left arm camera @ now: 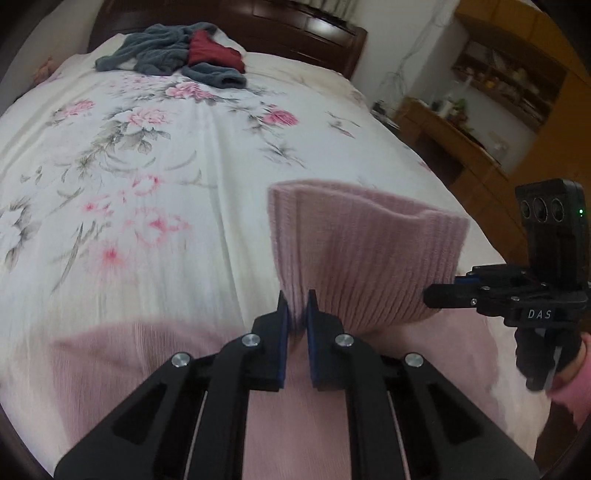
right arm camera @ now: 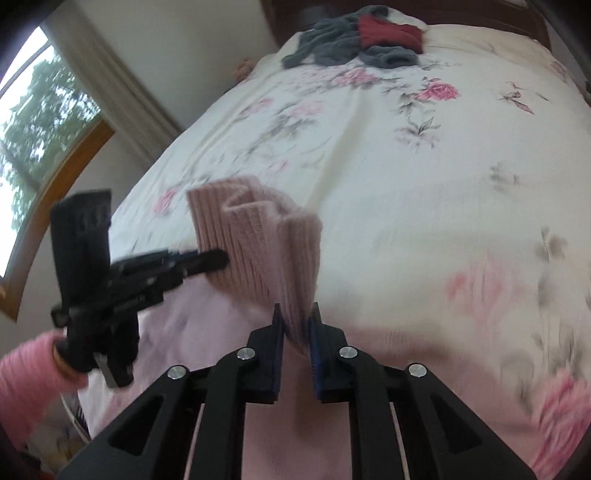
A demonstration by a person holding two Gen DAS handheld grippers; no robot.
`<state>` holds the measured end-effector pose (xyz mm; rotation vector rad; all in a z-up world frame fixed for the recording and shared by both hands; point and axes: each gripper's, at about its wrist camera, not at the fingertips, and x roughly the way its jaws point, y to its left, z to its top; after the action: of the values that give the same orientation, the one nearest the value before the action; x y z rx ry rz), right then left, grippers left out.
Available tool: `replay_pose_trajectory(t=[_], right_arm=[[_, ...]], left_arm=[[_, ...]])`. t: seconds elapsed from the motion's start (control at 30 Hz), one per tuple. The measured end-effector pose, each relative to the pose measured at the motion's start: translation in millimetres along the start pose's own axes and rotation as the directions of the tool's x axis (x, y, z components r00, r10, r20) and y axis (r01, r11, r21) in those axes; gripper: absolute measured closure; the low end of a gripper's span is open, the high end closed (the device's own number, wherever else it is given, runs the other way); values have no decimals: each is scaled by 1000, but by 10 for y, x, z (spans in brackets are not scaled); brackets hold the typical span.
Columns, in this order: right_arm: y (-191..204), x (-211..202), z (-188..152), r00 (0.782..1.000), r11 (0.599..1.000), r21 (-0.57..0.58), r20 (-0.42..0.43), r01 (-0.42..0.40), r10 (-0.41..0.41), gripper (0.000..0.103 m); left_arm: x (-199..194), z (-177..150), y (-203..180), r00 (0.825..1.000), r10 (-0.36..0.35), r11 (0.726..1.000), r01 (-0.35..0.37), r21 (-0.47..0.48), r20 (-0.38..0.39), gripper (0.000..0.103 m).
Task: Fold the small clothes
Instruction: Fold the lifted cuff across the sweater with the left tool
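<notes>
You see a soft ribbed pink knit garment [left arm camera: 365, 254], matt black plastic gripper fingers [left arm camera: 275, 332], crinkled floral cotton bedspread [left arm camera: 184, 155], glossy dark wooden headboard [left arm camera: 295, 26].

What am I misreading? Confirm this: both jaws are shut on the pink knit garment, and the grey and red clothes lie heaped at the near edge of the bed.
One thing is wrong: the grey and red clothes lie at the far end, by the headboard, as the left wrist view shows. Both jaws are indeed shut on the pink knit garment.
</notes>
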<state>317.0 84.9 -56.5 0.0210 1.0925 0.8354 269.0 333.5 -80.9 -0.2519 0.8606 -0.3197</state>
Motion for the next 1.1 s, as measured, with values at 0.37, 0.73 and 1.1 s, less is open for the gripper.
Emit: replay_pose_trajectory(t=[0.37,0.73,1.1], right_arm=[[182,-188,-955,988,999,-22,-152,-22,19,82],[-94,225,-1026,961,908,382,-135,-173,240,61],[-173,-22,-1012,968,895,397,-53,-205,245,93]], left_arm=[[-434,-897,174,983,-37,999,36,-7,-179,89],[-129,-926,236,955,-217,931,140,-337,-201,58],[-4,-1059,275,949,-214,939,134,-317,-233,94]])
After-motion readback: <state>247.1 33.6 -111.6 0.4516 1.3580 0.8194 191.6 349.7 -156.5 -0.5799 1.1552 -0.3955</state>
